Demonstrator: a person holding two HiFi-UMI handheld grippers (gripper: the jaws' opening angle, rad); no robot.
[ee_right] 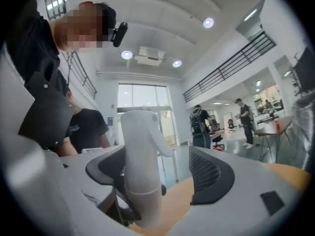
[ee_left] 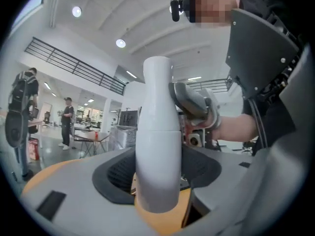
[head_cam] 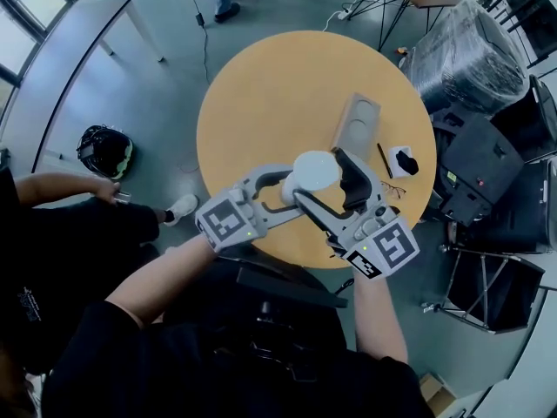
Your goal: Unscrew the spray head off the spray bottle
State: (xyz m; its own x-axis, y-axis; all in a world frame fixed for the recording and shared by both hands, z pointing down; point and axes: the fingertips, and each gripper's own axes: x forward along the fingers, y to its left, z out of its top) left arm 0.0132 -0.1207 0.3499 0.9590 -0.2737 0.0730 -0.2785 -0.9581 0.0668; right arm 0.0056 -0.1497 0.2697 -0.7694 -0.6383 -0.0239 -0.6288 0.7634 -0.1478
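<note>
Tongs on the left (head_cam: pixel 298 190) are closed on the white bottle (ee_left: pixel 157 151). In the left gripper view its body fills the space between the two black ribbed pads (ee_left: pixel 118 173), which press against it from either side. The orange of the round tabletop (head_cam: pixel 261 103) shows just below the bottle's base, but whether the base rests on it I cannot tell.

The right tongs (ee_right: pixel 157 173) stand open around the spray head (ee_right: pixel 140 132). In the right gripper view the pad on that view's left sits close against the head, possibly touching it. The ribbed pad on the other side (ee_right: pixel 209 173) stands clear of it, with a plain gap between. The trigger points toward that clear pad. The seam where the head joins the bottle shows low in this view.

From the head view the two tongs meet at the bottle from opposite sides. It sits over the near edge of the tabletop, right in front of the person, and its rounded white top faces the camera.

Farther back on the tabletop lies a pale tray (head_cam: pixel 357 127). Near the right edge is a small white and black object (head_cam: pixel 403 161).
</note>
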